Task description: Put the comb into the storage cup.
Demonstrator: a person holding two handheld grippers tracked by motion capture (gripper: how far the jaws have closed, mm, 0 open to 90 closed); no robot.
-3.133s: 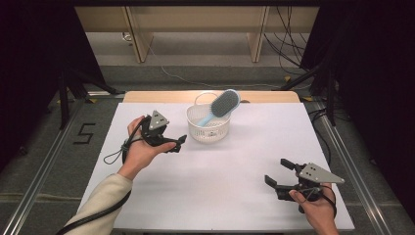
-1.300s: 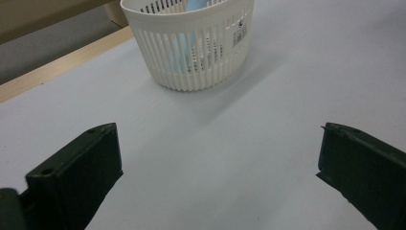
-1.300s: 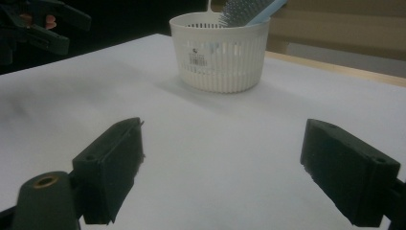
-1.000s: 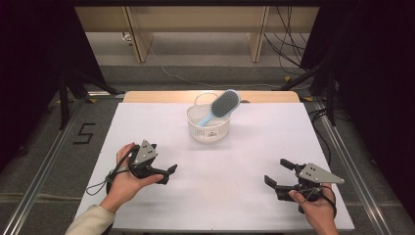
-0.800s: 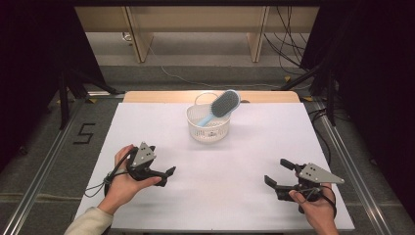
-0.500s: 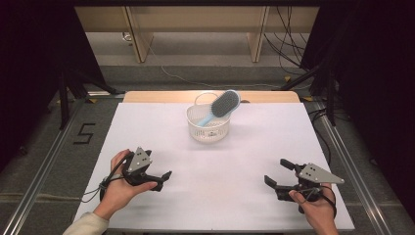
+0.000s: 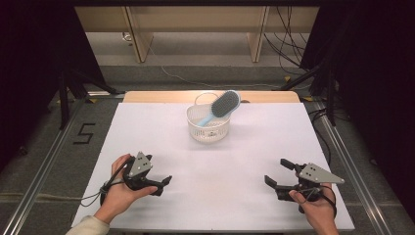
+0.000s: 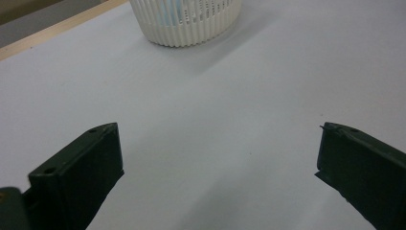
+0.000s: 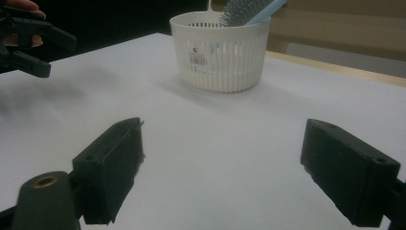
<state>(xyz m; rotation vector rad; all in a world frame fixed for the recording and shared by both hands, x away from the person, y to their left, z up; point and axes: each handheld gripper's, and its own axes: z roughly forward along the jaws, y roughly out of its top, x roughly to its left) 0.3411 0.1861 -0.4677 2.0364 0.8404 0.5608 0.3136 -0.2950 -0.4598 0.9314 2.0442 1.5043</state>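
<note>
Left gripper: left gripper (image 7: 164,181) sits low over the near left of the bench (image 7: 147,137), jaws spread wide with nothing between them.
Right gripper: right gripper (image 7: 275,174) rests at the near right, jaws also apart and empty.
Hairbrush: blue hairbrush (image 7: 220,106) stands tilted in the white basket (image 7: 209,128), bristle head leaning out over the far right rim.
Basket: stands at the middle far side of the bench, well apart from both grippers.
Step in hand: judged as resting, both grippers clear of the basket.
Doing it well: any reach for the brush should come in from above and take the head or the neck, since a sideways push may tip the light basket.
Hidden: brush handle lies inside the basket; its end cannot be made out.
Cut off: the left gripper view crops the basket (image 8: 184,21) at the top.
</note>
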